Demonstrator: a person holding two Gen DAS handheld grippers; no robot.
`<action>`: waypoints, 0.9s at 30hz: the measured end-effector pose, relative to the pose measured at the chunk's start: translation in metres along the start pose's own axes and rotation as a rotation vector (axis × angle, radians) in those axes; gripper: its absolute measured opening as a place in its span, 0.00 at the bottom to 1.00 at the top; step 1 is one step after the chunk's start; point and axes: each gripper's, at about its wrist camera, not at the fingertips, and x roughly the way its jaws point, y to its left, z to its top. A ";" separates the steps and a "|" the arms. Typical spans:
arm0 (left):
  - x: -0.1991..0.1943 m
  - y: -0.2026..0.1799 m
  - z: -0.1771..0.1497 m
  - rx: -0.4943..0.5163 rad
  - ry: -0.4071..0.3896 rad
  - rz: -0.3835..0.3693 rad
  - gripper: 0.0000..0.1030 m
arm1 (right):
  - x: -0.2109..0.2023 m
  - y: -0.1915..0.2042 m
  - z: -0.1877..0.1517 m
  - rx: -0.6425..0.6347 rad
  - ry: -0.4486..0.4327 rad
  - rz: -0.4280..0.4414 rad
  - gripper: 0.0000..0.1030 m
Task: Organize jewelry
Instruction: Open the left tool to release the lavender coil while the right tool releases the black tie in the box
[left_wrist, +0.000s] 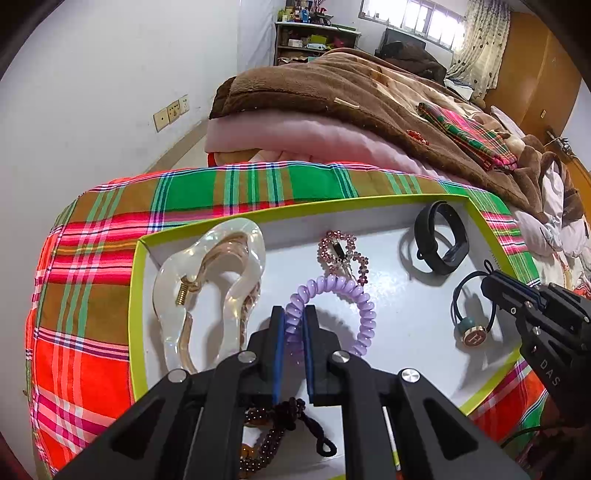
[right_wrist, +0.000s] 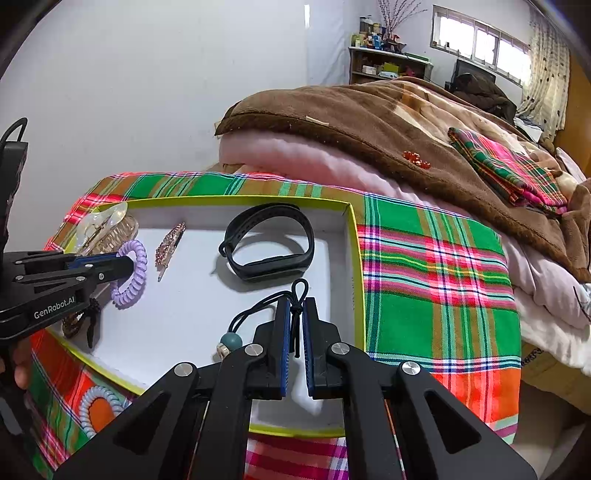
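Inside the tray (left_wrist: 137, 295), the left hand-held gripper (left_wrist: 294, 317) pinches the purple coil tie (left_wrist: 364, 306) beside the rhinestone clip (left_wrist: 341, 254). Right of the black band (right_wrist: 271, 242), the right hand-held gripper (right_wrist: 295, 314), marked "DAS", clamps the black hair elastic (right_wrist: 297, 291); the left reads "GenRobot.AI".

A plaid cloth (right_wrist: 436, 280) covers the surface beside a brown blanket (right_wrist: 369, 122) over pink bedding (right_wrist: 295, 158)

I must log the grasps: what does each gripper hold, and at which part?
Left gripper: the purple coil tie, on one side of its loop. Right gripper: the black hair tie, at its knot.
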 end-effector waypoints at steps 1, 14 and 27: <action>-0.001 -0.001 0.000 0.003 0.001 0.005 0.10 | 0.000 0.000 0.000 -0.001 0.000 -0.001 0.06; 0.000 -0.002 0.000 0.005 0.006 0.008 0.18 | 0.002 0.000 0.000 -0.001 0.001 -0.012 0.07; -0.001 -0.001 0.000 -0.004 0.010 0.010 0.29 | 0.001 -0.001 0.000 0.006 -0.005 -0.013 0.14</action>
